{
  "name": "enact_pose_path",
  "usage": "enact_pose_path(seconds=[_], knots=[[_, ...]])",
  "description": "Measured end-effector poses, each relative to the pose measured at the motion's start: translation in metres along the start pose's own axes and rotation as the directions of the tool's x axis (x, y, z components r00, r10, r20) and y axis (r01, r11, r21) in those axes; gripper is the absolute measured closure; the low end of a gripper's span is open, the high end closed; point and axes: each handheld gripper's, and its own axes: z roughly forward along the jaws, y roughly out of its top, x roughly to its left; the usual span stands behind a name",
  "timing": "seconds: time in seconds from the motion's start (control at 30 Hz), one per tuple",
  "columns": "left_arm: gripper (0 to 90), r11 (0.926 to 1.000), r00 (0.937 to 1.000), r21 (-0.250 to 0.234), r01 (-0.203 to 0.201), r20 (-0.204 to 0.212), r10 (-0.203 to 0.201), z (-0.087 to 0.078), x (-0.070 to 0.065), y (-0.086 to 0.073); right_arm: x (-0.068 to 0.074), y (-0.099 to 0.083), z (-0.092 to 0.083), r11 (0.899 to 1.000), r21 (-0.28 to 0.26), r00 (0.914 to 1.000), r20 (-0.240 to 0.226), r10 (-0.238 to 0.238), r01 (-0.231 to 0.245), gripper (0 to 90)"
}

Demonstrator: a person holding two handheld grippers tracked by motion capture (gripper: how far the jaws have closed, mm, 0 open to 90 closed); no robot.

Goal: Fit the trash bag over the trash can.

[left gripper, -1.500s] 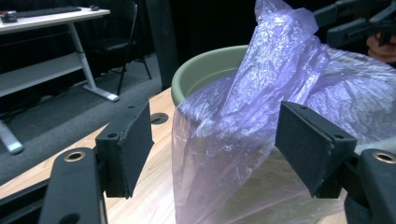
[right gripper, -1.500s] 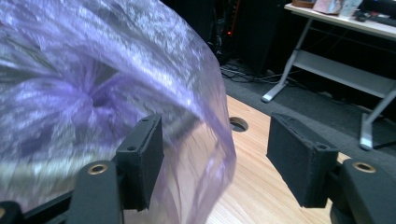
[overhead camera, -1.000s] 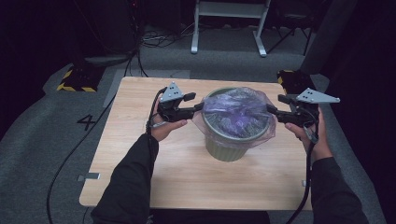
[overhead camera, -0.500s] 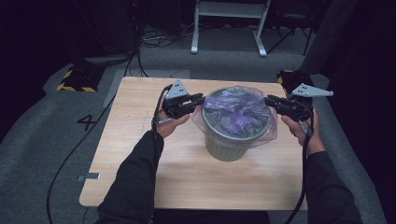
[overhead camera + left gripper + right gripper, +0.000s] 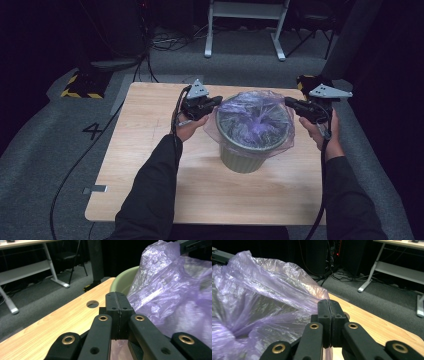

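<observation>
At frame centre on the bench [image 5: 150, 165], the green bin [image 5: 245, 157] carries a purple bag [image 5: 255, 120] over its rim. Left gripper [image 5: 212, 104] and right gripper [image 5: 292, 103] have just closed, jaws pinching the bag's opposite edges, likely to spread it

I see the round green ribbed bin [image 5: 245, 152] mid-surface [image 5: 150, 165], thin purple plastic bag [image 5: 255, 117] in it; left gripper [image 5: 216, 102] at nine o'clock, right gripper [image 5: 289, 102] at three.
</observation>
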Motion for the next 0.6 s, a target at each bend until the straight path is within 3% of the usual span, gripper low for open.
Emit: enact_pose_path(seconds=[0.2,0.3,0.6], knots=[[89.8,0.9990,0.9997,0.045,0.010,-0.021,-0.010,0.016,0.006,-0.006,-0.006,-0.005,0.015,0.999,0.029,0.9993,0.028,0.024,-0.025,89.1],[89.8,0.9982,0.9990,0.048,0.035,-0.030,-0.034,0.021,0.010,-0.011,-0.008,-0.007,0.021,0.998,0.042,0.9987,0.038,0.034,-0.035,89.1],[89.8,0.9934,0.9977,0.092,0.068,-0.014,-0.067,0.036,0.013,-0.022,-0.017,-0.021,0.035,0.993,0.063,0.9948,0.031,0.097,-0.099,89.1]])
